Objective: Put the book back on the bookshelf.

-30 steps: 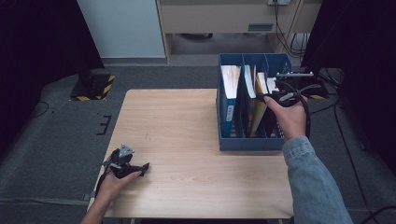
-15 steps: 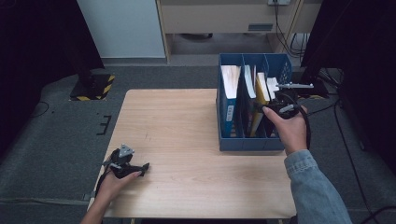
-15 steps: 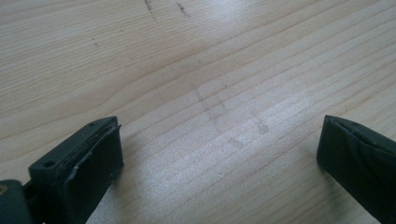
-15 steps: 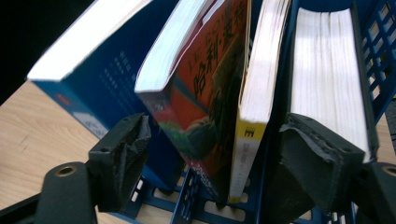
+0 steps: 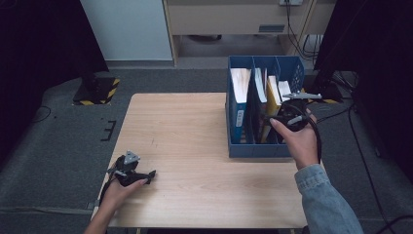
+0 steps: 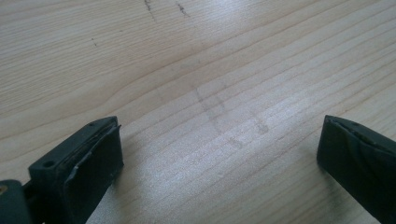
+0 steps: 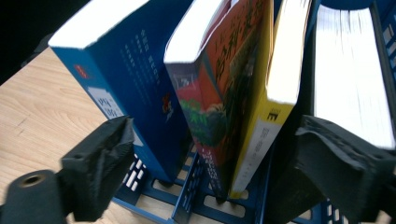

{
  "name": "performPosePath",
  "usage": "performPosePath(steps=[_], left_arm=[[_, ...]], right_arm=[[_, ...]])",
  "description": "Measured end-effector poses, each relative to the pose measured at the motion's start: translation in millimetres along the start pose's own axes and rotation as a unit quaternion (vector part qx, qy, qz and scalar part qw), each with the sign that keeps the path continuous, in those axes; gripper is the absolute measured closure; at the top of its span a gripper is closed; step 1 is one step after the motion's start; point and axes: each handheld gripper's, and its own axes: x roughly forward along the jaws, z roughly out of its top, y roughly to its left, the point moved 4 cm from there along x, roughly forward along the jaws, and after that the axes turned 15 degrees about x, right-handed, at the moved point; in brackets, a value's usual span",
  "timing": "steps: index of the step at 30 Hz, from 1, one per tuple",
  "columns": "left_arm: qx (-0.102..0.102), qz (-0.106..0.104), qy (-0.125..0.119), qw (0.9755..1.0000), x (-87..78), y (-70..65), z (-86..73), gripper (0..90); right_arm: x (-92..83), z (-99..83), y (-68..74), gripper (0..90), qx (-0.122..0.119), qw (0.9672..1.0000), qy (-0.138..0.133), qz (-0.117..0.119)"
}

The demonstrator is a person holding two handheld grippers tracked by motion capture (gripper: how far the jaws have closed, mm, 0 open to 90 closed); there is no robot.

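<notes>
Right hand-held gripper (image 7: pixel 210 154), jaws just opened wide around a yellow book (image 7: pixel 275 93) marked "E" in the blue file rack (image 5: pixel 234 146); left hand-held gripper (image 6: pixel 219 158) spread over tabletop (image 5: pixel 195 126).

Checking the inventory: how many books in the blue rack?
4: blue book outermost toward the table, red-orange one, yellow one, white-edged book beyond the divider. More may be hidden.

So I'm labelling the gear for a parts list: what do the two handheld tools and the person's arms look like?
Both are black handheld tools with two blocky black jaws faced with dark padding. The left tool carries a grey three-cornered plate on top; the right tool has a grey plate too, and a black cable looping back from it. The right arm wears a light blue denim sleeve; the left forearm is bare.
</notes>
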Motion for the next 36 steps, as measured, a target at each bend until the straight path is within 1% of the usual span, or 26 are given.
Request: performPosePath(steps=[4,7,12,17,21,24,26,36], left_arm=[[0.0,0.0,0.0,1.0,0.0,0.0,0.0,0.0],[0.0,0.0,0.0,1.0,0.0,0.0,0.0,0.0],[0.0,0.0,0.0,1.0,0.1,0.0,0.0,0.0],[0.0,0.0,0.0,1.0,0.0,-0.2,0.0,0.0],[0.0,0.0,0.0,1.0,-0.1,-0.4,-0.1,0.0],[0.0,0.0,0.0,1.0,-0.1,-0.4,0.0,0.0],[0.0,0.0,0.0,1.0,-0.1,-0.5,0.0,0.0],[-0.002,0.0,-0.001,1.0,0.0,-0.8,0.1,0.0]], right_arm=[[-0.2,-8.2,0.8,6.4,0.004,1.0,0.001,0.005],[-0.7,-13.2,0.7,5.1,-0.002,1.0,0.001,0.009],[-1.4,-21.4,-1.5,4.6,-0.006,0.9999,0.001,0.016],[-3.1,-31.3,-3.1,4.7,-0.008,0.9998,0.001,0.016],[-7.2,-41.4,-4.0,5.1,-0.014,0.9998,0.001,0.017],[-9.5,-50.0,-3.7,5.4,-0.016,0.9997,0.006,0.02],[-9.5,-55.8,-3.3,5.4,-0.021,0.9995,0.009,0.021],[-3.2,-88.3,-3.2,5.9,-0.031,0.9988,0.03,0.025]])
